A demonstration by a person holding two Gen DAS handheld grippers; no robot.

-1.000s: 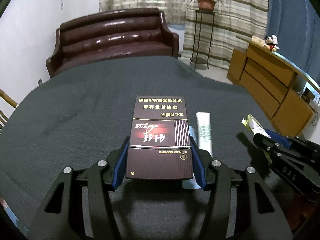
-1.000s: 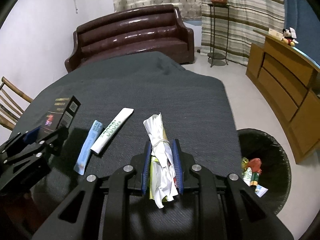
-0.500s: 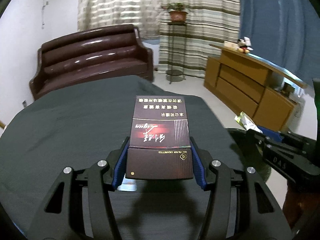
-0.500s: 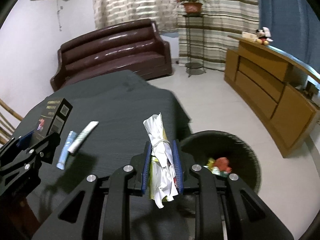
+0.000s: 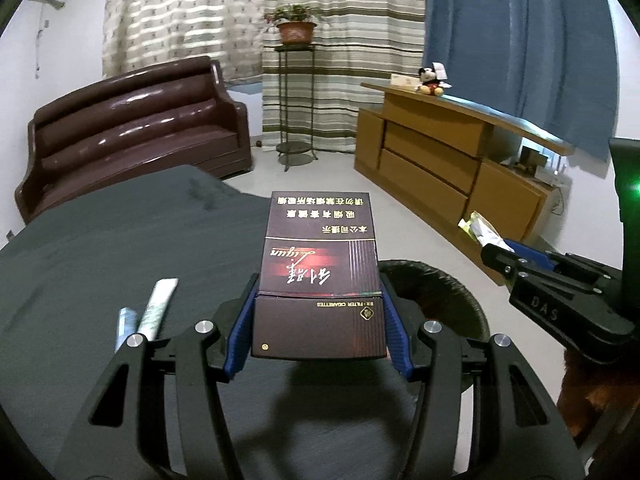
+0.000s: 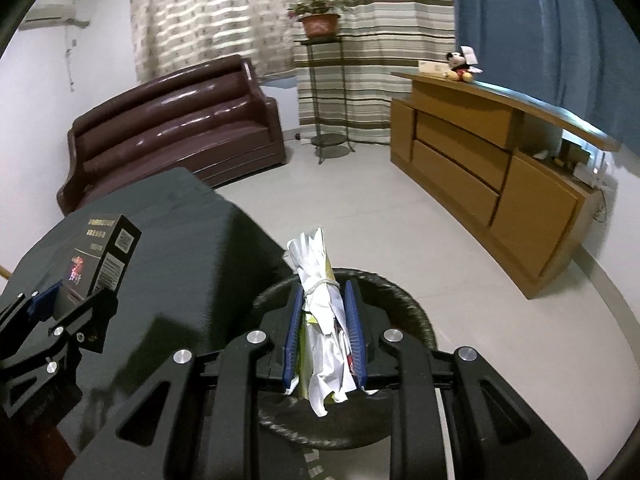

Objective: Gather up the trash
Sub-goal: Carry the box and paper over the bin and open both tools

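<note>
Two loads are mid-carry: the left gripper (image 5: 318, 320) clamps a cigarette pack (image 5: 320, 272) near the bench edge, the right gripper (image 6: 324, 336) pinches crumpled paper wrappers (image 6: 320, 320) over the black bin (image 6: 404, 296). Next: let the wrappers drop, then bring the pack across.

Below my claws I find a table covered with a dark grey cloth (image 5: 100, 240); the cloth is slightly rumpled near its far corner and hangs over the edge. Two items lie directly on it in my left view: a white sachet with green print (image 5: 158, 306) and a light blue sachet (image 5: 123, 326), side by side and touching or nearly so, their near ends hidden behind my claw's frame. Beside the table, on the pale tiled floor (image 6: 400, 216), stands a round black waste bin (image 6: 416, 304), close against the table's edge.
</note>
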